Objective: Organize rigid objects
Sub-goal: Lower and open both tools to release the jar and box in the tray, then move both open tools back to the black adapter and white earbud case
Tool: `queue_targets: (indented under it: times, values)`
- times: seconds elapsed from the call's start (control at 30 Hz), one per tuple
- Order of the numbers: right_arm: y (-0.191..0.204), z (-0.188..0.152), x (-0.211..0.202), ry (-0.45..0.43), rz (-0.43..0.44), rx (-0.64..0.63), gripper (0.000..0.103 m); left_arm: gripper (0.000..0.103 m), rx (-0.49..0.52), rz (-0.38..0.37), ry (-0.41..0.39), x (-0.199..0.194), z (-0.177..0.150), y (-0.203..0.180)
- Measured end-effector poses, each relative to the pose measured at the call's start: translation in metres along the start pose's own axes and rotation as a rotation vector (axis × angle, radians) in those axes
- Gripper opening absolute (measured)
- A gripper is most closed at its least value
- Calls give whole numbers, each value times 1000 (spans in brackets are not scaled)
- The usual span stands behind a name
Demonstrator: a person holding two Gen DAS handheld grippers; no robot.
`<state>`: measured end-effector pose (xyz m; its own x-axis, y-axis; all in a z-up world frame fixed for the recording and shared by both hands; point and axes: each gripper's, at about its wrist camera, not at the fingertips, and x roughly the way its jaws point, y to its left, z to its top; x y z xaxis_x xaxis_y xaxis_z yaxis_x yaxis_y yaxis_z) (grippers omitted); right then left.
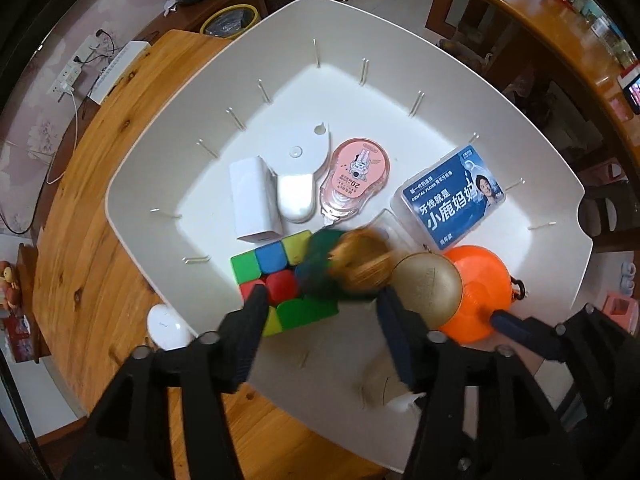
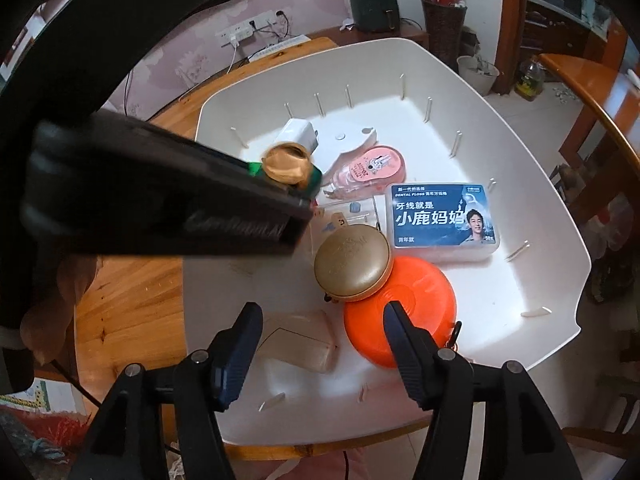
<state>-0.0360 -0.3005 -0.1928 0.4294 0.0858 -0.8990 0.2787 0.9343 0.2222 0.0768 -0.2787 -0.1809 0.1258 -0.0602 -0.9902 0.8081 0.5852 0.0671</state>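
Note:
A white pegged tray (image 1: 360, 12) (image 2: 400, 46) holds a colour cube (image 1: 276, 280), a white charger (image 1: 252, 200), a pink tape dispenser (image 1: 356, 172) (image 2: 372, 168), a blue floss box (image 1: 452, 196) (image 2: 440, 216), a gold round case (image 1: 428, 286) (image 2: 352, 264) and an orange disc (image 1: 476, 280) (image 2: 404, 304). My left gripper (image 1: 324, 312) is open, pointing straight down over the cube. A blurred green jar with a gold lid (image 1: 344, 268) (image 2: 288, 168) sits just past its fingertips, with no pad pressing on it. My right gripper (image 2: 322, 332) is open above a clear plastic case (image 2: 298, 340), with its right finger at the disc's edge.
The tray rests on a wooden table (image 1: 100, 240) (image 2: 132, 300). A white rounded object (image 1: 166, 326) lies on the table outside the tray's left edge. A wall with sockets and cables stands behind, and a dark wooden chair (image 1: 500, 4) is at the far side.

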Motion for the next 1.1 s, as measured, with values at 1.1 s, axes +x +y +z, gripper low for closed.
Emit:
queue_targets:
  times: [1.1]
  values:
    - [82,4,-74,-167,-179,-215,79,79,-103,-84,-164,-99,-38,76]
